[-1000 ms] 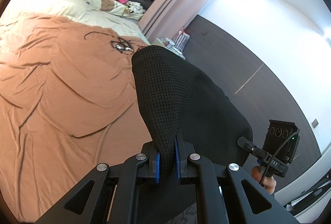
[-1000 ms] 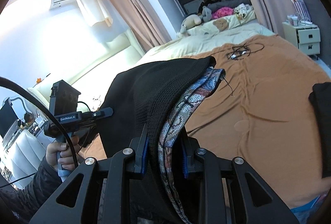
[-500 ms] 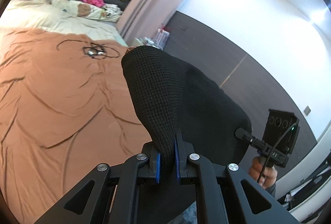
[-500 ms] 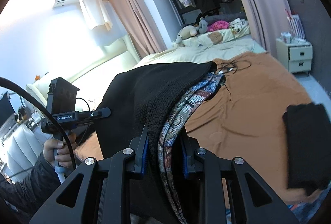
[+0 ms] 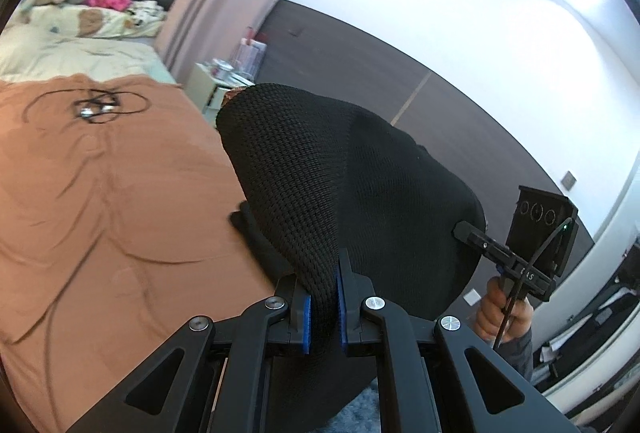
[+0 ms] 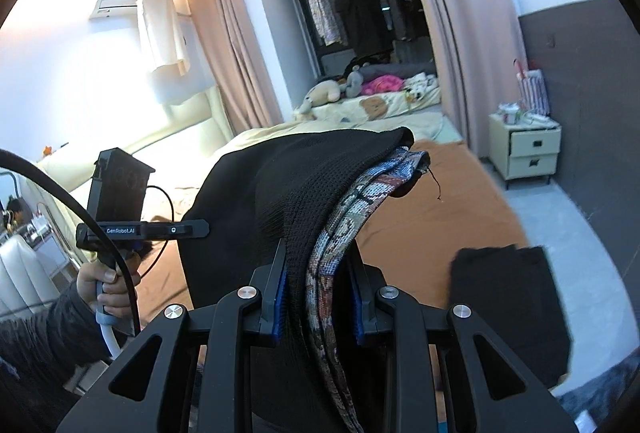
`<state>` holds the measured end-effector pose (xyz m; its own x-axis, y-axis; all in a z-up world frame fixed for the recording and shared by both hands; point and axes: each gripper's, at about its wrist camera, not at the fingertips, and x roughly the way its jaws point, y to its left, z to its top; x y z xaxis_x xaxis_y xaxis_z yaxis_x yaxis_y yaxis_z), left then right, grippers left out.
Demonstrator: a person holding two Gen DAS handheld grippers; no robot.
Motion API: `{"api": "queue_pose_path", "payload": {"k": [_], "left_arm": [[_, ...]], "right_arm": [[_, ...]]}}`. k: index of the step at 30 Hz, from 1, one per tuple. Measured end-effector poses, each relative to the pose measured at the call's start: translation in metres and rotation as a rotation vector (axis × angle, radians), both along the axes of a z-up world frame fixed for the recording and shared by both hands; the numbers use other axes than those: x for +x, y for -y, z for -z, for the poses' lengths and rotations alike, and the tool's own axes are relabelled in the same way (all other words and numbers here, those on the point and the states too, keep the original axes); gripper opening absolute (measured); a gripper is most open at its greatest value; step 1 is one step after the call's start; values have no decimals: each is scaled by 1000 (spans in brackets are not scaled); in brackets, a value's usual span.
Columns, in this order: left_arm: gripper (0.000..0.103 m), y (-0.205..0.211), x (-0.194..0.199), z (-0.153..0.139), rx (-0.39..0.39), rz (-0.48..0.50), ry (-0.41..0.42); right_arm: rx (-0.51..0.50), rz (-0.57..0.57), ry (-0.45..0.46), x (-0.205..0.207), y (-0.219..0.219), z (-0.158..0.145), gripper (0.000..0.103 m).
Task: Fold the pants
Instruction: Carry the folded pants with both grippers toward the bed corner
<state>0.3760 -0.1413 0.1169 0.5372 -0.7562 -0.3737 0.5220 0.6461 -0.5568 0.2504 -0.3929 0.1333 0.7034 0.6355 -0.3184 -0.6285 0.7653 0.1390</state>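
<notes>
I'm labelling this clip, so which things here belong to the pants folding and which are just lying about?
Job in hand:
- black knit pants, held up
- left hand-held gripper, shut on them
- right hand-held gripper, shut on them
- brown bedspread

Lying about:
- tangled cable
- stuffed toys
- nightstand
- folded black garment

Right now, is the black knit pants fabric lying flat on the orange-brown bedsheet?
No, the black knit pants are pinched in the left gripper and lifted above the orange-brown bedsheet.

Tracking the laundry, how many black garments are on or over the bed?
2. The black pants hang clamped in the left gripper and right gripper; a second black garment lies on the brown bedspread. More may hide behind the pants.
</notes>
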Motion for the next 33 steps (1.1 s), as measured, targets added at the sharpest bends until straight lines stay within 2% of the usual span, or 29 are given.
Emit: {"api": "queue_pose_path", "payload": {"k": [6,13,21,33], "left_arm": [[10,44,24,2,9,83,2],[10,86,45,13,-20,153,-7],[10,131,79,31,-31,240,-45],[10,170,131,88,-60,301,-160]], "right_arm": [[-38,68,15,-20,11,2,22],[-46,139,2,-30,13,1,22],[-58,203,-32,-24,16,-3,22],[-101,271,-125,-3,-5,10,22]]}}
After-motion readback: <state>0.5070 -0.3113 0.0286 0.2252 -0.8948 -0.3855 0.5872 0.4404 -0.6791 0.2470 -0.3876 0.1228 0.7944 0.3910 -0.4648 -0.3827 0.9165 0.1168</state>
